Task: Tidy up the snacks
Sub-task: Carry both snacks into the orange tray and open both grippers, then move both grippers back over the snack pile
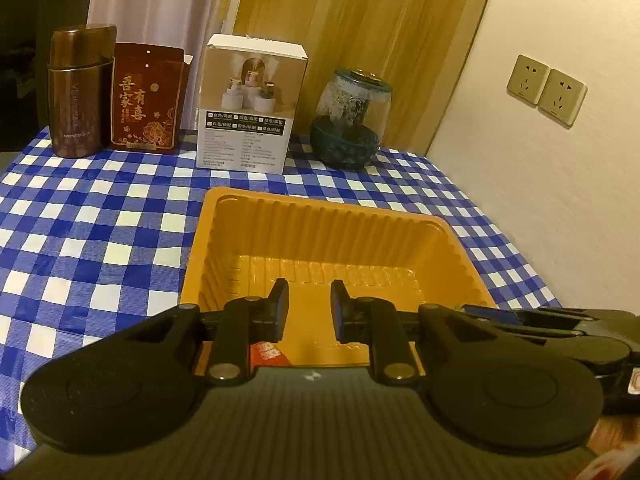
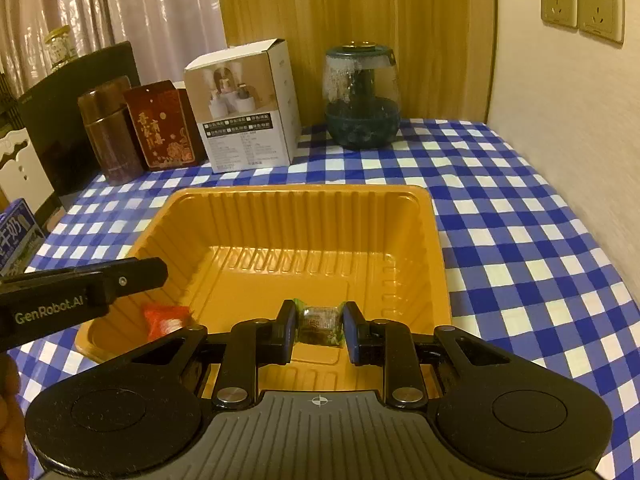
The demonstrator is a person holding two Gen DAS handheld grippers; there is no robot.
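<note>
Snacks going into tray
Right gripper clamps candy; left narrow, seemingly empty (red packet already in).

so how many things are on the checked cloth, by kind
Wrapped snacks: 2, the green-wrapped snack in the right gripper and the red snack in the tray.
Trays: 1, the orange tray.
Boxes: 2, the white box and the red box.
Canisters: 1, the brown canister.
Jars: 1, the glass jar.
Total: 7
</note>
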